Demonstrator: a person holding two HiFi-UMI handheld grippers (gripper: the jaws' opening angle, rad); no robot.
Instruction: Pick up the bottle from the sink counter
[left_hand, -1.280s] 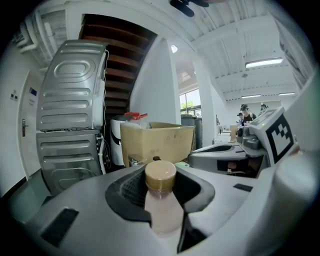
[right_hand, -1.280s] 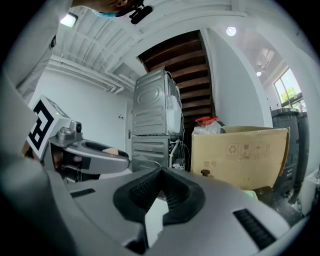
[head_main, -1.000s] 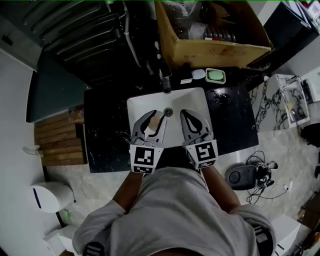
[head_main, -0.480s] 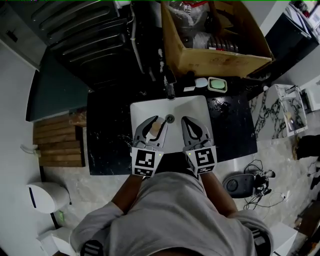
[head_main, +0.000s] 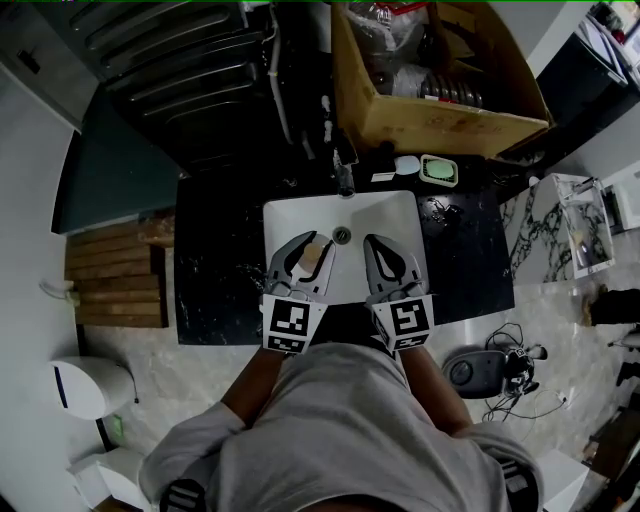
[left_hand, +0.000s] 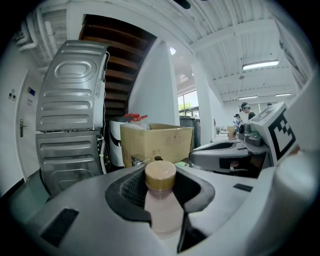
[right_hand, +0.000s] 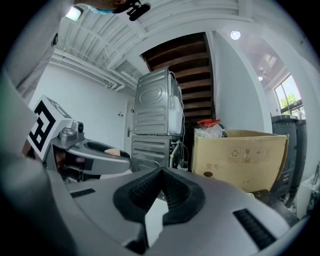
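At the bottom of the head view was the person's grey-clad torso, both tongs held out just above it in mid-frame. The left gripper (head_main: 318, 241) was clamped on the bottle (left_hand: 161, 202), a pale pinkish one with a tan cap (left_hand: 160, 174). Its dark pads pressed on the body just under the cap, which stood upright between them. The right gripper (right_hand: 161, 172) was beside it, pads closed together on nothing. Both hung over the white sink (head_main: 400, 215), which was set in the black counter (head_main: 215, 260), so the bottle was off the counter and over the basin.

Beyond, at the basin's upper edge, stood the faucet (head_main: 344, 178). To its right was a green soap dish (head_main: 437, 171), and behind that, at the top of the frame, an open cardboard box (head_main: 440, 125).

The likeliest trouble seemed to be a slip. The bottle looked smooth and rounded and was held high on its body, so a tilt or a slackened squeeze could have let it swing or drop into the basin. A forward reach might also have knocked it against the faucet.
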